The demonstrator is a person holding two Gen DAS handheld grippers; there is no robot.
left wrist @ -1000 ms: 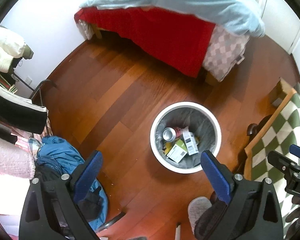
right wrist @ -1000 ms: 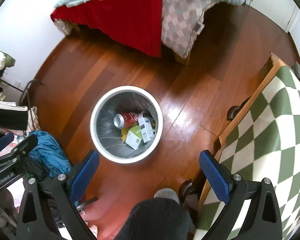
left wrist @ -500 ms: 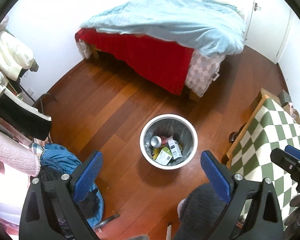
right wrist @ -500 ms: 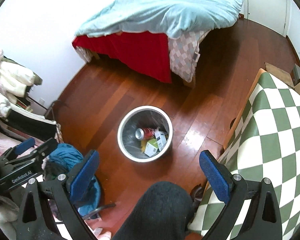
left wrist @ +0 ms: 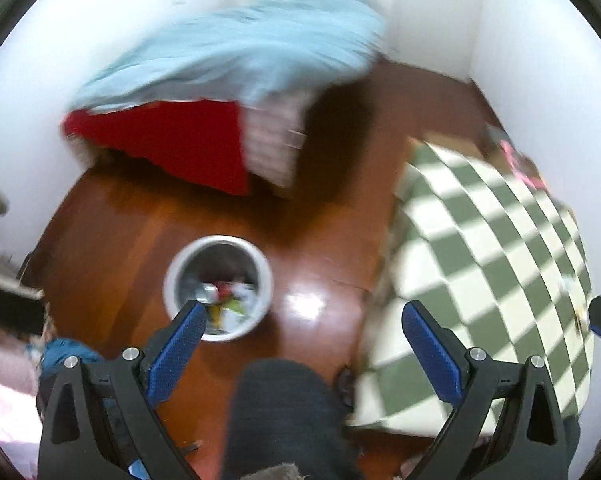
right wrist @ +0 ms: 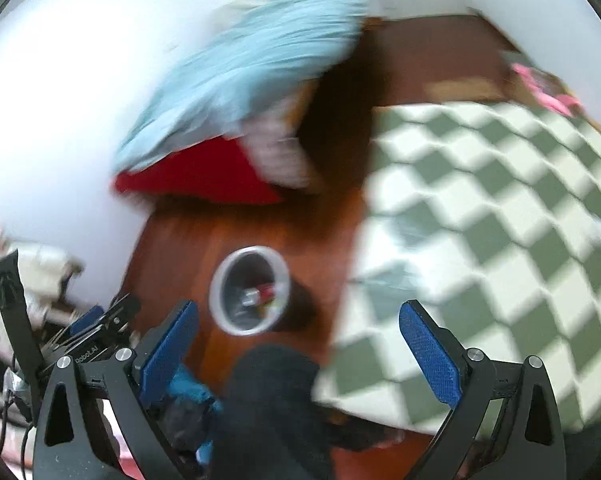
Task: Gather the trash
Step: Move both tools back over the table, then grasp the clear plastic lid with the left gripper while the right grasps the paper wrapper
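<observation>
A: Both grippers are empty now, yes? The left gripper has its jaws spread wide, and the right gripper also, with nothing between the blue pads.

B: Yes, both wide. The trash bin stands on the wooden floor, low between us and the bed. Inside I see a can and some small boxes (the picture is blurred, so I cannot name more).

A: So where is the next trash?

B: I judge it is on the checkered table at the right. Some small bits lie near its far edge, but they are too blurred to tell.

A: How to do it well?

B: Slow the swing first, so the view becomes sharp. Then choose one piece, come from above, and close only when it sits between the pads.
</observation>
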